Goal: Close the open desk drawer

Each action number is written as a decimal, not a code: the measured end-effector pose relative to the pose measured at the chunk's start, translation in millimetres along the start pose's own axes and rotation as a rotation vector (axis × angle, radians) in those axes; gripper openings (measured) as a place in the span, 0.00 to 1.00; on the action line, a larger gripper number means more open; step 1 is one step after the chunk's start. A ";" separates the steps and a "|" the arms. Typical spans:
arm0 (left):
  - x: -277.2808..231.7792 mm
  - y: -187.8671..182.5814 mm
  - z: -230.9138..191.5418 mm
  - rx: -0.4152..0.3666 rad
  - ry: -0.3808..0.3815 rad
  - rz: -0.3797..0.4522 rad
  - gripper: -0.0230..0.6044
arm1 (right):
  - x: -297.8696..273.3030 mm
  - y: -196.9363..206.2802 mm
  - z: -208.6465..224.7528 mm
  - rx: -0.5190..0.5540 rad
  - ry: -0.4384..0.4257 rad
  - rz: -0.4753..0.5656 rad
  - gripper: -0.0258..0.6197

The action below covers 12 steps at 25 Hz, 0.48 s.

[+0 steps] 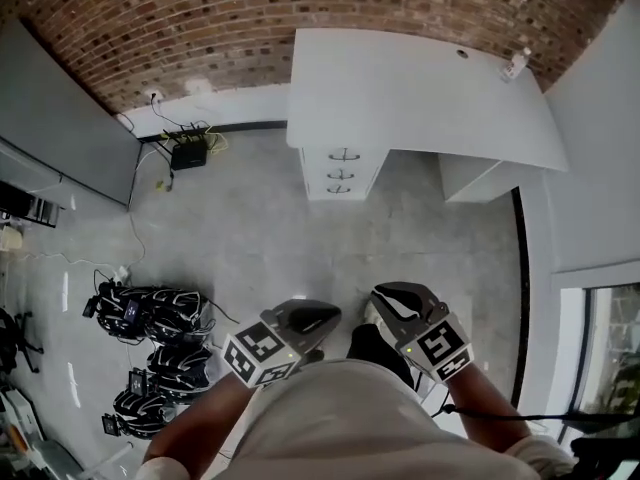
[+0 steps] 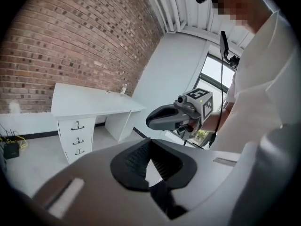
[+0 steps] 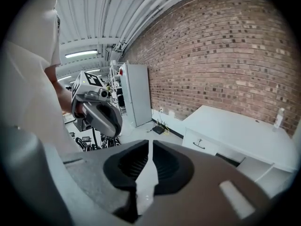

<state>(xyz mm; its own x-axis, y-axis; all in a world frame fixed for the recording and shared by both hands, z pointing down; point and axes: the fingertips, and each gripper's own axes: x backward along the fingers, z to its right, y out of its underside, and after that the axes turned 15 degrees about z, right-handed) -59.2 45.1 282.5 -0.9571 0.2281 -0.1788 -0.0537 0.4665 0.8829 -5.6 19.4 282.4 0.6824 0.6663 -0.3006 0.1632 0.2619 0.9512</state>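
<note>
Holding both tools close against a white shirt (image 1: 340, 418), the person is standing on the grey concrete floor (image 1: 260, 248), well apart from the desk. The left hand-held gripper with its marker cube (image 2: 150, 147) is sitting clenched, its black ribbed pads meeting at the tips with nothing between them. The right hand-held gripper (image 3: 150, 149) is likewise drawn together, with only a thin sliver of floor showing between its pads, and it is grasping nothing. To the person's left, black bags (image 1: 150, 313) are lying in a cluster on the floor. Farther off, the white rectangular desk (image 1: 400, 88) is standing against the red brick wall (image 1: 180, 18). Its stack of three white drawers with dark metal handles (image 1: 340, 173) is sitting under the desk's left end in the head view. All three fronts are appearing level with one another, none visibly standing out. A small pale bottle (image 1: 515, 64) is standing near the desk's far right corner. A black box with cables (image 1: 187, 154) is lying by the wall, beside a tall grey cabinet (image 1: 60, 118).
</note>
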 end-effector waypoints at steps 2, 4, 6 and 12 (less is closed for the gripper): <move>14.1 6.7 2.8 0.017 -0.003 -0.004 0.04 | 0.3 0.6 -15.0 0.000 0.013 -0.004 0.08; 26.0 7.7 9.3 0.020 0.003 0.006 0.04 | 1.5 0.9 -28.5 -0.001 0.022 -0.007 0.08; 34.9 7.7 16.9 -0.009 0.014 0.005 0.04 | 3.3 0.1 -39.9 -0.001 0.026 -0.011 0.08; 50.6 12.4 35.7 -0.077 0.065 -0.013 0.04 | 9.4 -5.0 -67.2 0.033 0.038 -0.024 0.07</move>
<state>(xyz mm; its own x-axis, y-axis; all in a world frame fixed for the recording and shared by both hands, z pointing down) -98.1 93.0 269.0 -0.9725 0.1655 -0.1638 -0.0854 0.4010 0.9121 -47.9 71.2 270.1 0.6509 0.6860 -0.3251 0.2033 0.2550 0.9453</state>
